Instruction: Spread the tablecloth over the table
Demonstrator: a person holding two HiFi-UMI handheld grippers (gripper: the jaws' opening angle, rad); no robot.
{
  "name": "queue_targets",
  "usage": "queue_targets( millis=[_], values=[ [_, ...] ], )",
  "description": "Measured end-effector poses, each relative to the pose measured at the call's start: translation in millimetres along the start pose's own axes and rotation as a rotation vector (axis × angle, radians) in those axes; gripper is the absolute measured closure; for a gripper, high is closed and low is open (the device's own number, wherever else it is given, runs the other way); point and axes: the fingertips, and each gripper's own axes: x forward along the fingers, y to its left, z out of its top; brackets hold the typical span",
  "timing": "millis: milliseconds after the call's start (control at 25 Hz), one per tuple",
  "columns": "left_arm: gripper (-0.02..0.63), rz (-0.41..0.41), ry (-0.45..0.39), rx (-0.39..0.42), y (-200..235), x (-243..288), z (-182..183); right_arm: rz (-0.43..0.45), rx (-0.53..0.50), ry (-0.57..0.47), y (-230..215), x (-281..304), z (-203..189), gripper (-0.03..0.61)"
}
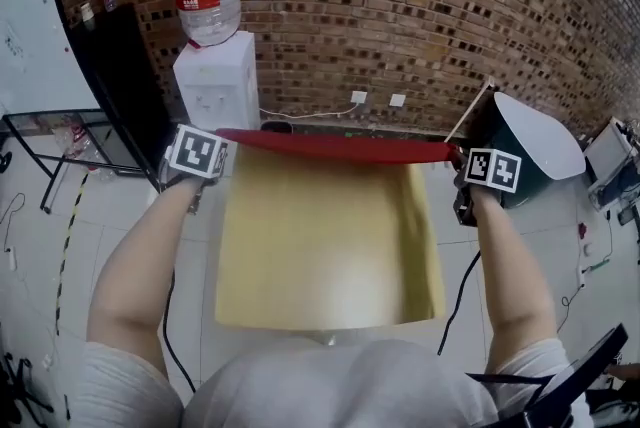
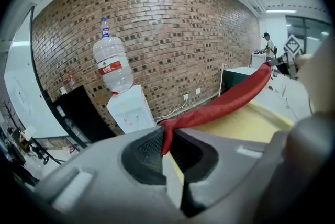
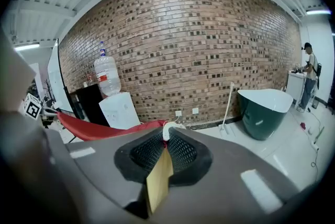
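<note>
A tablecloth [image 1: 330, 236], red along its upper edge and dull yellow on the side seen below, is held in the air between the two grippers. The red edge [image 1: 340, 148] is pulled into a nearly straight band from one gripper to the other, and the yellow sheet is seen spreading from it towards the person's body. The left gripper [image 1: 215, 148] is closed on the left corner; in the left gripper view its black ribbed fingers [image 2: 144, 157] are pressed together on the bunched red cloth [image 2: 225, 102]. The right gripper [image 1: 462, 161] is likewise clamped on the right corner, with a yellow fold pinched between its fingers [image 3: 183, 152]. A white water dispenser [image 1: 217, 81] is stood against the brick wall [image 1: 400, 6]; a dark green tub [image 1: 530, 151] is placed at the right.
</note>
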Motion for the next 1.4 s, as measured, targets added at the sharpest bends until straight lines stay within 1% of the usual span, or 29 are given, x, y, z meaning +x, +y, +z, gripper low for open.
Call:
queue_targets(
  millis=[160, 280, 520, 680, 800, 960, 1120, 1240, 1400],
  values=[
    [0.606, -0.006, 0.031, -0.054, -23, -25, -52, 0.036, 0.040, 0.023, -1, -26, -52, 0.560],
    [0.606, -0.007, 0.068, -0.062, -46, -42, -91, 0.058, 0.034, 0.045, -1, -51, -92, 0.560],
    [0.606, -0.014, 0.108, -0.092, -82, -70, -154, 0.070, 0.043, 0.074, -2, -93, -165, 0.560],
    [0.606, -0.022, 0.124, -0.116, -105, -87, -191, 0.066, 0.057, 0.081, -7, -118, -203, 0.560],
    [0.606, -0.021, 0.150, -0.122, -117, -98, -220, 0.069, 0.069, 0.095, -7, -133, -229, 0.560],
    [0.606, -0.040, 0.159, -0.142, -129, -110, -248, 0.060, 0.087, 0.130, -12, -147, -263, 0.560],
    [0.606, -0.065, 0.165, -0.126, -145, -120, -275, 0.048, 0.088, 0.158, -15, -159, -293, 0.560],
    [0.606, -0.080, 0.168, -0.144, -151, -124, -293, 0.032, 0.088, 0.180, -16, -166, -315, 0.560],
    [0.606, -0.096, 0.176, -0.149, -161, -127, -319, 0.004, 0.118, 0.215, -21, -170, -345, 0.560]
  ],
)
